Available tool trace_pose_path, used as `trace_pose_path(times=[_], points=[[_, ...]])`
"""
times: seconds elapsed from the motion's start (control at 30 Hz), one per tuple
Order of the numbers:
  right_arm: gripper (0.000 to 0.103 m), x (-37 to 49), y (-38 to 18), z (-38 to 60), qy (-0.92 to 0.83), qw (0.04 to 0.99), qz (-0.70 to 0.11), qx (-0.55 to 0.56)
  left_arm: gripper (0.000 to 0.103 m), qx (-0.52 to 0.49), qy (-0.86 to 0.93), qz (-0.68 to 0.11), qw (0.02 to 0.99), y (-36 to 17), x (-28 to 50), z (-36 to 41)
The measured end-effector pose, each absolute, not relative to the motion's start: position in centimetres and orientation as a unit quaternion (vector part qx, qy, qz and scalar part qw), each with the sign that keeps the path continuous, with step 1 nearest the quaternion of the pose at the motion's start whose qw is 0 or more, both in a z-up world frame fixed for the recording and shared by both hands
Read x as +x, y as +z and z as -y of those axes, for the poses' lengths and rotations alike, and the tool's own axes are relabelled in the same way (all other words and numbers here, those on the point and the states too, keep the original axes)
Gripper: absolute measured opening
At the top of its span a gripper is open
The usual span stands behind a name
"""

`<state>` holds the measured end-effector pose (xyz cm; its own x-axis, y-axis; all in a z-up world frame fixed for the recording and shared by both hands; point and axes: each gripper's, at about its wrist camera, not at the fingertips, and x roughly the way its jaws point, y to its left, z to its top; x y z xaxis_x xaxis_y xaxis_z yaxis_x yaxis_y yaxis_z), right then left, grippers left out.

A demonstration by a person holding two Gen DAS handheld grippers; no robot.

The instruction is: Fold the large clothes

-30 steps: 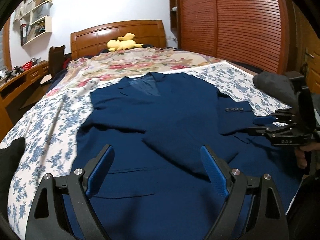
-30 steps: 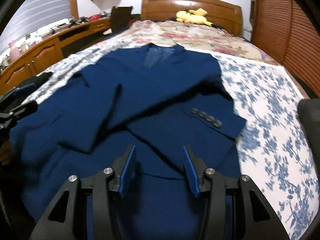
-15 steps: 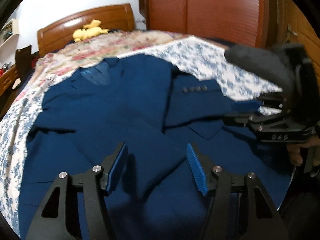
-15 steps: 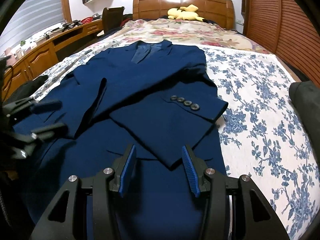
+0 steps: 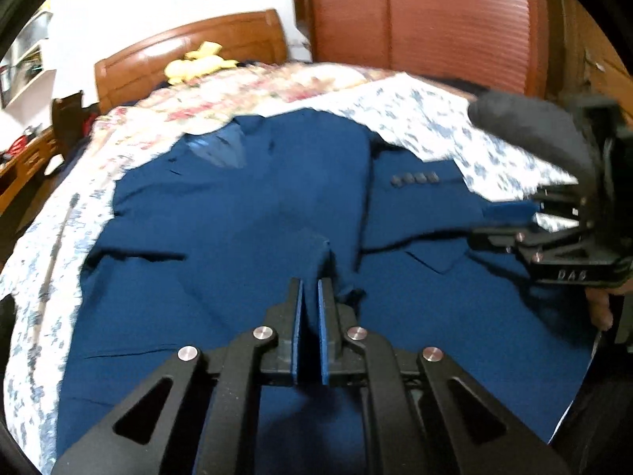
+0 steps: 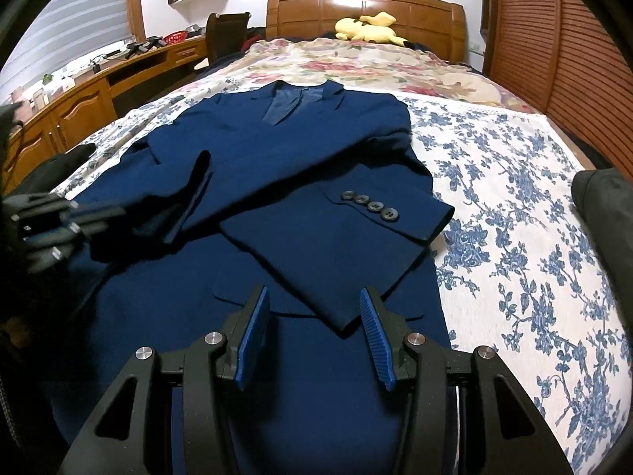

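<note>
Bedroom scene: bed spread with a white sheet printed with blue flowers (image 6: 526, 237). Nearest, in the left wrist view, left gripper (image 5: 310, 297) with blue-padded fingers (image 5: 323, 316) drawn nearly together, a raised fold of cloth at the tips; grip on it not certain. In the right wrist view, right gripper (image 6: 314, 308) with ribbed blue fingers (image 6: 374, 334) spread wide, poised above the hem of a dark navy suit jacket (image 6: 277, 166), nothing between them. Jacket laid flat, front up, collar toward the headboard, both sleeves folded across the chest; right-hand sleeve cuff with four dark buttons (image 6: 368, 206) uppermost. Beyond the collar, a cream quilt with red roses (image 6: 356, 63). Farthest, a yellow plush toy (image 6: 368, 27) against a carved wooden headboard (image 6: 316, 8); louvred wooden wardrobe doors (image 6: 573, 59) to the right.
</note>
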<state>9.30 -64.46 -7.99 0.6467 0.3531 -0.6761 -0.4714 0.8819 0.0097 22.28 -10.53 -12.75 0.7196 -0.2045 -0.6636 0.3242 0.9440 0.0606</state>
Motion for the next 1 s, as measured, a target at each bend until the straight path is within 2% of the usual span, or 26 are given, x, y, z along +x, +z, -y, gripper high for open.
trace_pose_path(times=[0.2, 0.53, 0.6, 0.7, 0.77, 0.83, 0.9, 0.93, 0.97, 1.0], points=[[0.049, 9.4, -7.8, 63.5, 0.234, 0.904, -0.346, -0.087, 0.008, 0.061, -0.116, -0.323, 0.937, -11.1, 20.6, 6.5], [0.049, 10.3, -7.8, 60.2, 0.250, 0.901, -0.342, -0.089, 0.008, 0.047, -0.104, -0.340, 0.934, -12.1, 19.0, 3.1], [0.049, 10.6, -8.1, 59.5, 0.253, 0.900, -0.344, -0.091, 0.011, 0.045, -0.107, -0.339, 0.934, -12.2, 18.6, 2.8], [0.049, 10.9, -8.5, 58.5, 0.254, 0.898, -0.346, -0.097, 0.024, 0.044, -0.100, -0.329, 0.938, -12.0, 17.9, 2.2], [0.049, 11.2, -8.7, 58.1, 0.253, 0.898, -0.347, -0.100, 0.037, 0.040, -0.098, -0.318, 0.942, -11.6, 17.5, 1.6], [0.049, 11.4, -8.8, 57.9, 0.253, 0.897, -0.347, -0.100, 0.045, 0.030, -0.097, -0.308, 0.946, -11.2, 17.1, 0.9], [0.049, 11.5, -8.9, 57.7, 0.252, 0.897, -0.348, -0.100, 0.049, 0.024, -0.095, -0.303, 0.948, -10.9, 17.0, 0.3], [0.049, 11.6, -9.0, 57.7, 0.252, 0.897, -0.350, -0.100, 0.057, 0.022, -0.094, -0.303, 0.948, -10.9, 17.0, 0.0], [0.049, 11.7, -9.1, 57.6, 0.251, 0.896, -0.351, -0.100, 0.071, 0.020, -0.093, -0.303, 0.948, -11.0, 17.0, -0.3], [0.049, 11.6, -9.1, 57.4, 0.251, 0.896, -0.352, -0.100, 0.078, 0.016, -0.091, -0.303, 0.948, -11.0, 17.0, -0.5]])
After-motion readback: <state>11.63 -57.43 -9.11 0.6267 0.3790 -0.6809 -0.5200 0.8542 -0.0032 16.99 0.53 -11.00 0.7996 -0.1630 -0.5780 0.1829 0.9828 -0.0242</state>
